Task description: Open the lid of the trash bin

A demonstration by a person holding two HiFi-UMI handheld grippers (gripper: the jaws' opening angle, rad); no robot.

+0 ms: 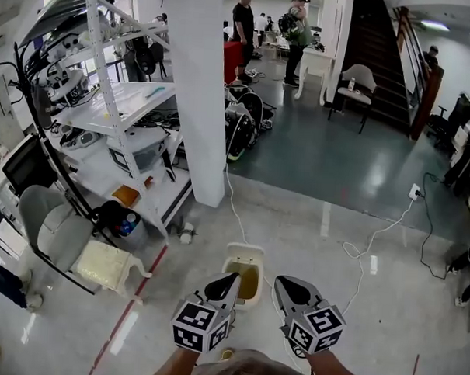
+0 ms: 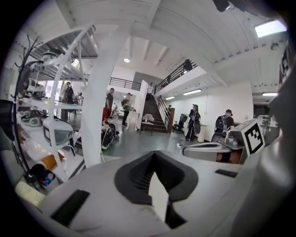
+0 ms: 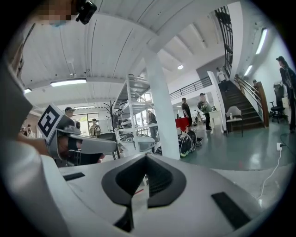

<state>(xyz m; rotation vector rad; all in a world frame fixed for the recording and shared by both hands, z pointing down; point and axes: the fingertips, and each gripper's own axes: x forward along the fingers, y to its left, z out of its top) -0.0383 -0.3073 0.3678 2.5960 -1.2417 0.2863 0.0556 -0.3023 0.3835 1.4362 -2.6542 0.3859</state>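
Left claw (image 1: 232, 278) and right claw (image 1: 282, 283) hover closed, empty, above the trash bin (image 1: 230, 268). Likely lining up to open it — neither touches it.

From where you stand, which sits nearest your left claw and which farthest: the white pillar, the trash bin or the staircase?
Going by the head view:
1. Trash bin: on the floor, just ahead of the left claw.
2. White pillar: farther ahead, slightly to the left.
3. Staircase: far back across the hall, to the right.
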